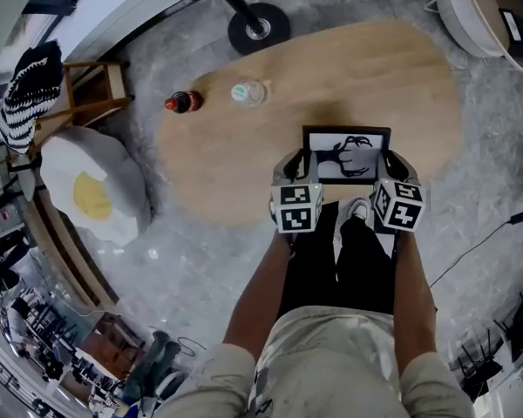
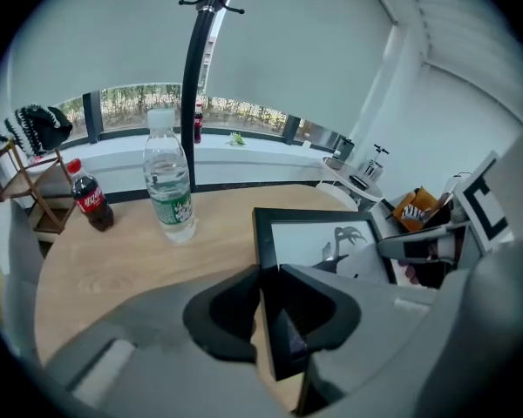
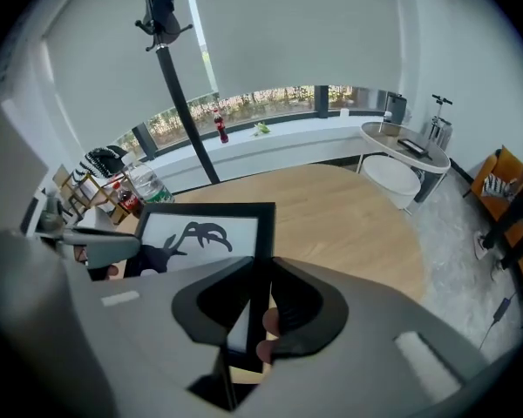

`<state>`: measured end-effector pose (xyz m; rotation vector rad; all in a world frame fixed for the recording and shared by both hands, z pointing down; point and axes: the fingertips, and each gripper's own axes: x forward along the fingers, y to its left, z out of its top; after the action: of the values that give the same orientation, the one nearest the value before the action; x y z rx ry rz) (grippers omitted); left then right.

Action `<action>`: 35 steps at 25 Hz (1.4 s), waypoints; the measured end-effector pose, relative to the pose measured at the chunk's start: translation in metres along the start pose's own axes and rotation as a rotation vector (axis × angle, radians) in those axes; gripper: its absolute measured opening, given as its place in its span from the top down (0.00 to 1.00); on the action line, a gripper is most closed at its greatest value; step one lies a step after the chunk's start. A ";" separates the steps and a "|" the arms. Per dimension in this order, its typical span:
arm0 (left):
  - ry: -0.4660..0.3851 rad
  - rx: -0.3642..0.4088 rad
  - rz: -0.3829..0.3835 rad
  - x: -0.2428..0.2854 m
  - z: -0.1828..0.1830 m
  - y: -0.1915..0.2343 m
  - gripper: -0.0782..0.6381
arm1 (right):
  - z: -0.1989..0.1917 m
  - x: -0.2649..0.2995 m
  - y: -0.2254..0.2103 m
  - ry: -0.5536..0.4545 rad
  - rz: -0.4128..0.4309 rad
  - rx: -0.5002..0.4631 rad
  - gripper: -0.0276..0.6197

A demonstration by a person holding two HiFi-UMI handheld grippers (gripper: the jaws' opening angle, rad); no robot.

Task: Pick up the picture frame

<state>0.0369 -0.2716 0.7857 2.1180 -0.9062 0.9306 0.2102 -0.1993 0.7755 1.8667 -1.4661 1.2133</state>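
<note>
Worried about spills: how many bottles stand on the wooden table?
2, both at the far side of the table: a cola bottle on the left and a clear water bottle right of it. None seems hidden.

I look down on an oval wooden worktop (image 1: 235, 168) on a mottled grey floor (image 1: 192, 251). A black pole's round base (image 1: 258, 29) stands beyond it; a low window strip (image 2: 131, 104) runs under pale walls (image 2: 314, 50).

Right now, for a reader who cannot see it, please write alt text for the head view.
The left gripper and the right gripper clamp the side edges of a black picture frame over an oval wooden table. A cola bottle and a water bottle stand farther back on it.
</note>
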 end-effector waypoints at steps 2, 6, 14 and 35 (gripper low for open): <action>-0.019 0.009 0.005 -0.007 0.013 0.002 0.78 | 0.012 -0.006 0.005 -0.023 0.007 -0.010 0.85; -0.058 0.012 0.028 -0.023 0.036 -0.004 0.78 | 0.035 -0.021 0.008 -0.062 0.022 -0.028 0.85; -0.136 -0.042 0.107 -0.053 0.060 -0.027 0.78 | 0.070 -0.045 0.000 -0.106 0.090 -0.103 0.85; -0.367 -0.102 0.263 -0.125 0.165 -0.085 0.78 | 0.188 -0.123 -0.014 -0.300 0.230 -0.229 0.85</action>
<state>0.0972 -0.3100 0.5742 2.1517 -1.4122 0.6087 0.2844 -0.2803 0.5787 1.8171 -1.9361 0.8396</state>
